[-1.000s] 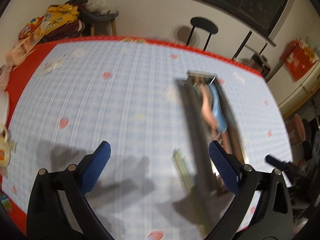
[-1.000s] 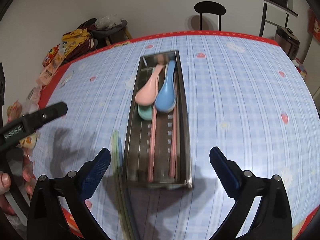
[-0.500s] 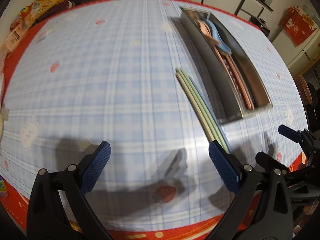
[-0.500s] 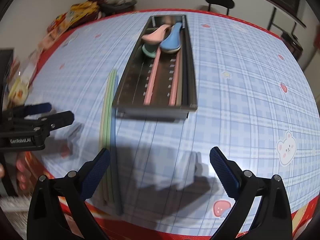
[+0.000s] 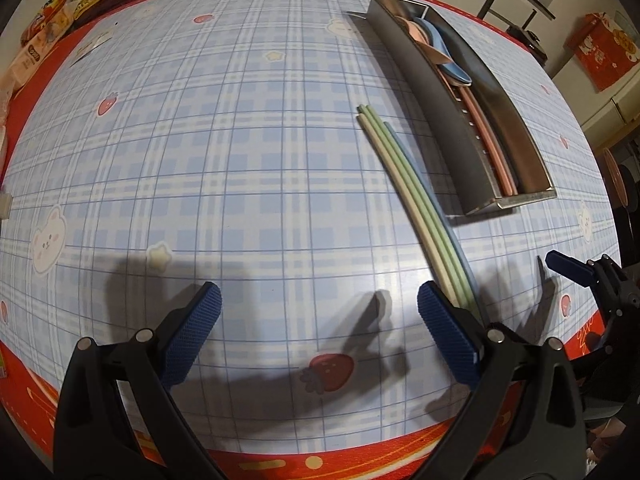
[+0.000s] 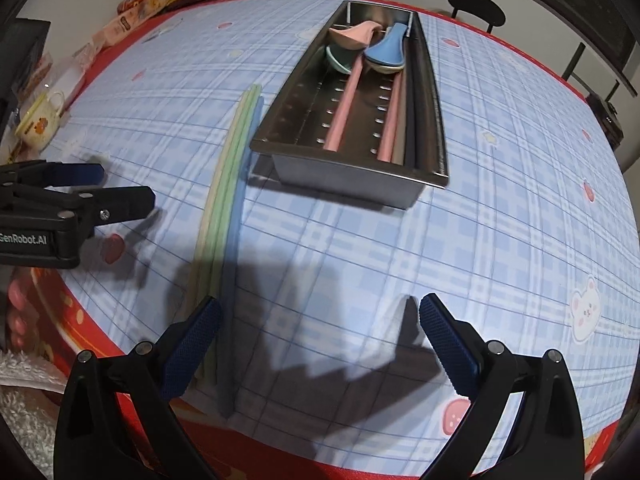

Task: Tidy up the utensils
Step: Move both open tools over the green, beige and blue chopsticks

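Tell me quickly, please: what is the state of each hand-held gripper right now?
Left hand-held gripper: open, holding nothing.
Right hand-held gripper: open, holding nothing.

Left gripper (image 5: 318, 334) jaws wide apart, green chopsticks (image 5: 404, 184) beside metal tray (image 5: 452, 136), spoons (image 5: 440, 46) seemingly inside

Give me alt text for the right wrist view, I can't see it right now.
Open right gripper hovers over a blue plaid tablecloth facing a steel utensil tray that holds pink chopsticks and three spoons. Green and blue chopsticks lie on the cloth left of it, near the left gripper.
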Tool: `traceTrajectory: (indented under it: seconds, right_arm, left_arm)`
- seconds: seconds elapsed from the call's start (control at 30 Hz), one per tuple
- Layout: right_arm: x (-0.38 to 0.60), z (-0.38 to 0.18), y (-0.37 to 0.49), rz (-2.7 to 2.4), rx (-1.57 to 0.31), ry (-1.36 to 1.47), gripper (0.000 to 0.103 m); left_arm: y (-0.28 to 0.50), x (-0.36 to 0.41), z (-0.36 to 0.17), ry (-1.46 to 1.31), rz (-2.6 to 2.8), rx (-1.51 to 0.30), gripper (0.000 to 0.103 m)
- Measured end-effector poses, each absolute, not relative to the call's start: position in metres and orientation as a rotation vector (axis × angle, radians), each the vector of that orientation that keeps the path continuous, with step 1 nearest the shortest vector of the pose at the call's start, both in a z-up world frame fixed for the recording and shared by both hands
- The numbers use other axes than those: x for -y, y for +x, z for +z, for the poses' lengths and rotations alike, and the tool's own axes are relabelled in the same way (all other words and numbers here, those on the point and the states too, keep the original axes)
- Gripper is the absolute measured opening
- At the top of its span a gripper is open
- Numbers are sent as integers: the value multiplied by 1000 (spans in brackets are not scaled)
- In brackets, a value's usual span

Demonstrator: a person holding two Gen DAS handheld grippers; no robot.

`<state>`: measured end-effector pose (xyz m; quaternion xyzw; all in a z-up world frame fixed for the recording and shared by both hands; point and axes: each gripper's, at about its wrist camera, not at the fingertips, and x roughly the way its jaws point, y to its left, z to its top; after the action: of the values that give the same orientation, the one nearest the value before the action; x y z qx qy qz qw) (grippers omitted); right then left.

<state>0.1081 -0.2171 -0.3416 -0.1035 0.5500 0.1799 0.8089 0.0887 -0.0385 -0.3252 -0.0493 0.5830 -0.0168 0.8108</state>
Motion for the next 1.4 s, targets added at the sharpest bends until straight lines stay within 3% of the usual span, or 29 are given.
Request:
traceTrajectory:
  seconds: [0.83,1.0,1.17,1.27,1.4]
  right_arm:
    - [211,-348,122,390,-1222,-270,96]
    - [219,-343,119,392,-1206,-268,78]
    - [226,-337,117,407,-1190,-270,50]
    - [224,-335,114,425,-1181,-277,42]
    - [220,-335,109,435,-1173,-286,40]
  left_arm:
    - [101,49,-332,-58,-51,-1268,97]
    - [106,54,-334,-49,-54,-1271,97]
    - [113,65,-338,-28,-68,-1278,97]
    - [116,74,-339,-9,-82,-1277,97]
    - [120,84,-342,20,-88,-1275,97]
